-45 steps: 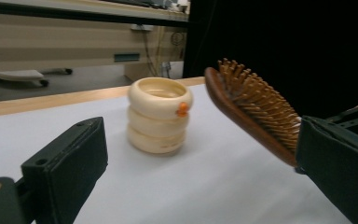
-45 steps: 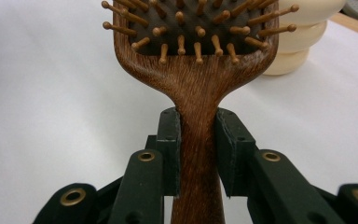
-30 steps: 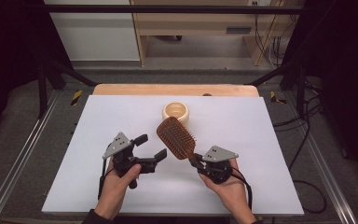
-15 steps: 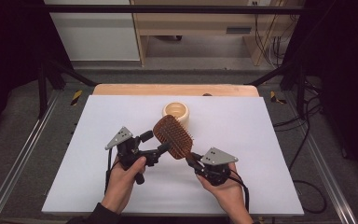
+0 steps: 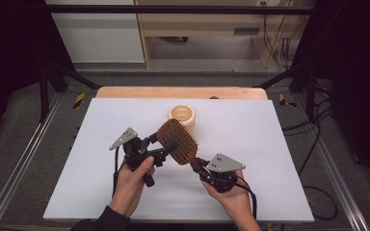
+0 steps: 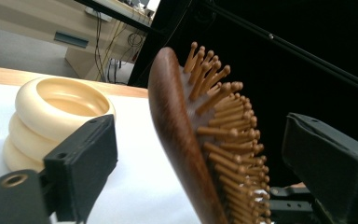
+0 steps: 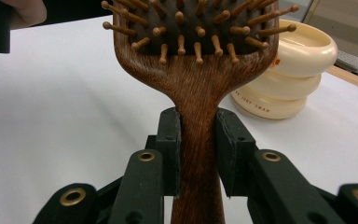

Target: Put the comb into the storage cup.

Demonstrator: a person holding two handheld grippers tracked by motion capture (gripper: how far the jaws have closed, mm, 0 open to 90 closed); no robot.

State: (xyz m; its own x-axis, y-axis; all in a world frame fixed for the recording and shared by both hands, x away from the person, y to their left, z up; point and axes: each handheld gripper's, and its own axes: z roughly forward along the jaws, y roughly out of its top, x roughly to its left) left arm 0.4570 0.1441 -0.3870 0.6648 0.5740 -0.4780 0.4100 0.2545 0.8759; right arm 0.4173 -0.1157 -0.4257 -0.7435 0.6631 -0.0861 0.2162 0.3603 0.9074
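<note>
Wooden paddle hairbrush (image 7: 198, 70) handle clamped between right gripper (image 7: 198, 154) jaws, brush head between spread left gripper (image 6: 205, 158) jaws, untouched, cream ribbed bowl (image 5: 181, 115) beyond.

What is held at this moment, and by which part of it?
The right tongs hold the wooden hairbrush by its handle. The open left tongs straddle its head.

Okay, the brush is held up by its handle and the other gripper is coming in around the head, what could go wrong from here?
1. The left gripper is open with its jaws either side of the hairbrush head; closing there would likely press on the wooden bristles and could bend them.
2. The right gripper clamps only the narrow handle, so a sideways push might twist the brush loose.
3. The cream ringed container stands just beyond the brush; a swing forward could knock it.
</note>
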